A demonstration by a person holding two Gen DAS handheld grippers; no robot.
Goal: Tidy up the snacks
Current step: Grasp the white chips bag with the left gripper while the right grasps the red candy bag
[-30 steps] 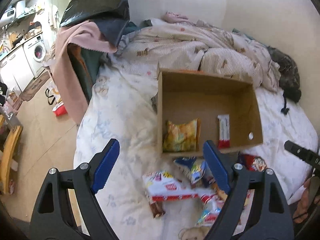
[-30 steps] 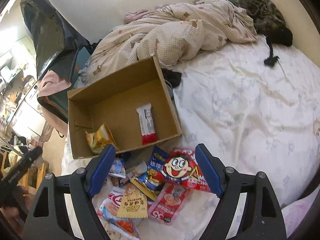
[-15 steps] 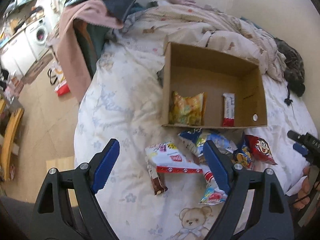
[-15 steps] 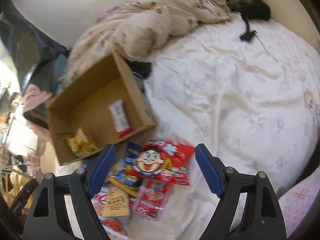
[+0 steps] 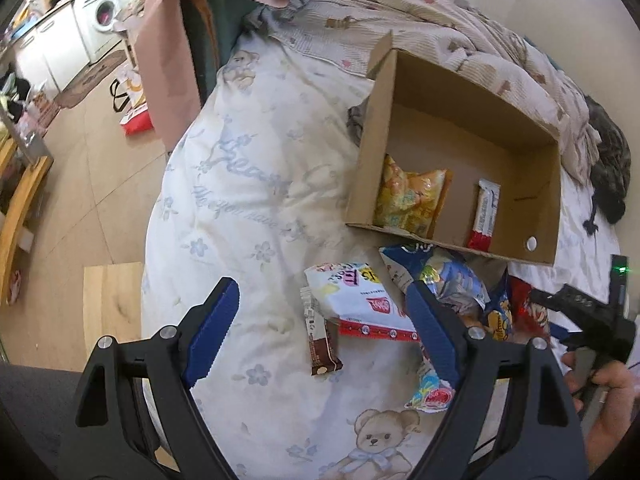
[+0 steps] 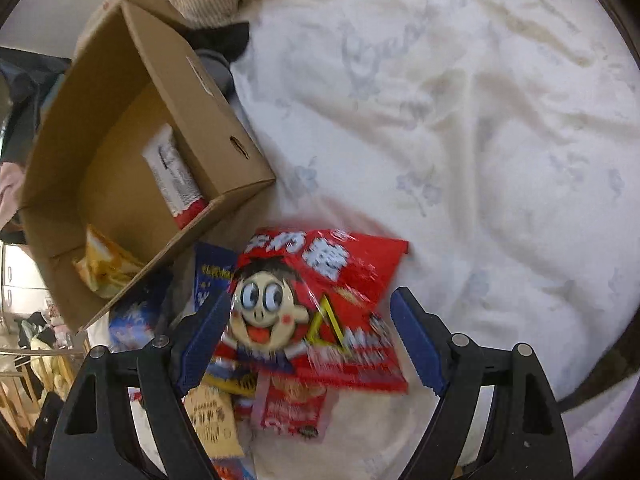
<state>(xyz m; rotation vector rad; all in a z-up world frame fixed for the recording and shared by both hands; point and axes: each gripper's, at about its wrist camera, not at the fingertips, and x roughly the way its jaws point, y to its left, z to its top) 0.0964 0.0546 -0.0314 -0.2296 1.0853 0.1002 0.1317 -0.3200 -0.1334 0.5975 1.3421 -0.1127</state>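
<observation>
Left wrist view: the left gripper (image 5: 324, 332) stands with its blue fingers (image 5: 214, 330) wide apart and nothing between them, hanging over a bed (image 5: 248, 184) covered in a pale floral sheet. Lower centre of the frame, a brown snack bar (image 5: 320, 344) lies just beside a white packet with a red edge (image 5: 360, 304), and a blue crinkled bag (image 5: 440, 276) sits right of that, against the near wall of a cardboard box (image 5: 544, 200) at centre right. Inside the box a yellow snack bag (image 5: 408, 200) rests on the left and a white-and-red bar (image 5: 486, 216) on the right. At the right edge a hand (image 5: 608, 400) holds the other tool. Right wrist view: the right gripper (image 6: 308, 340) is also spread open, empty, its fingers (image 6: 416, 340) flanking a red bag with a cartoon face (image 6: 312, 304) that lies on the bed at lower centre, atop a heap of other packets; whether the fingers touch it I cannot tell, as the picture is blurred. The box fills the left of this frame.
</observation>
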